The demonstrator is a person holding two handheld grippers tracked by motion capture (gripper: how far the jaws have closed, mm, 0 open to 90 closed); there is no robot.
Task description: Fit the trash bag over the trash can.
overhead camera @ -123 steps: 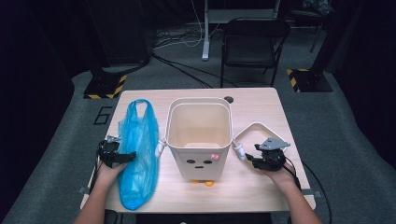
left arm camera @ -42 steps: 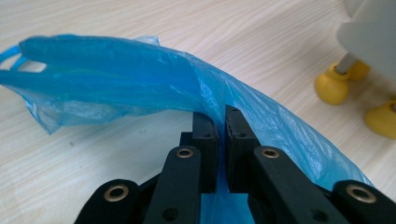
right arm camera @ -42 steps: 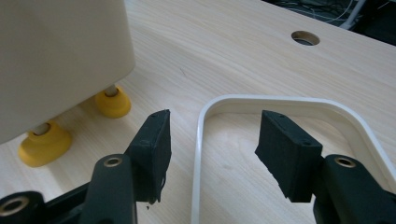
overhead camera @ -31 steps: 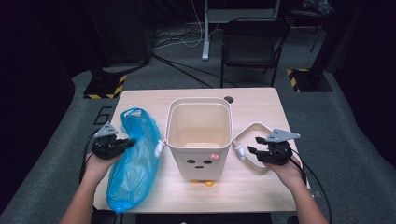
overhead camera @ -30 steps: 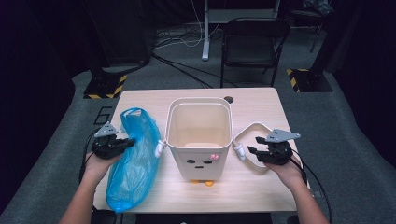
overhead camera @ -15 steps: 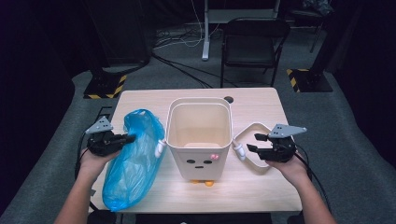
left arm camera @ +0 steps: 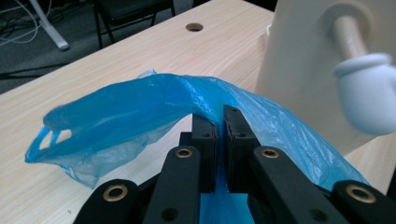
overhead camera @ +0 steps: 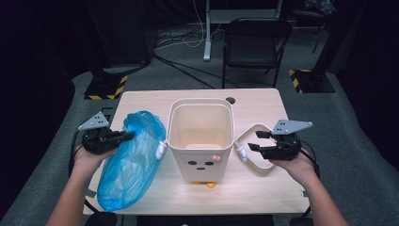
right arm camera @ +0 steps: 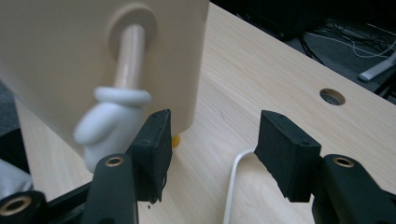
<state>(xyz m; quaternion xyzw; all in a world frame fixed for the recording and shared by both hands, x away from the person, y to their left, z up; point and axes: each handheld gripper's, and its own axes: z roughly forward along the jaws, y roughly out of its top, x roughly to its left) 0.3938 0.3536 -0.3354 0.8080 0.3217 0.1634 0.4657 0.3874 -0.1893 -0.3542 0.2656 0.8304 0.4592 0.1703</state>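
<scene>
Bright overhead-lit table (overhead camera: 263, 101), dark surroundings, perhaps slightly soft focus

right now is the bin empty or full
Empty: the high view looks straight into the bin and shows bare walls and floor; the blue bag lies outside it.

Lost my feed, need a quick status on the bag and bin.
Left gripper shut on blue bag. Right gripper open, holding nothing, beside cream bin. Bin mouth unobstructed.

In the left gripper view the cream bin (left arm camera: 299, 70) is cut off by the top and right edges and its white knob (left arm camera: 369, 93) is blurred, the blue bag (left arm camera: 140, 116) sinks behind the left hand-held gripper (left arm camera: 218, 135), and the worktop (left arm camera: 116, 56) runs past the edges.
</scene>
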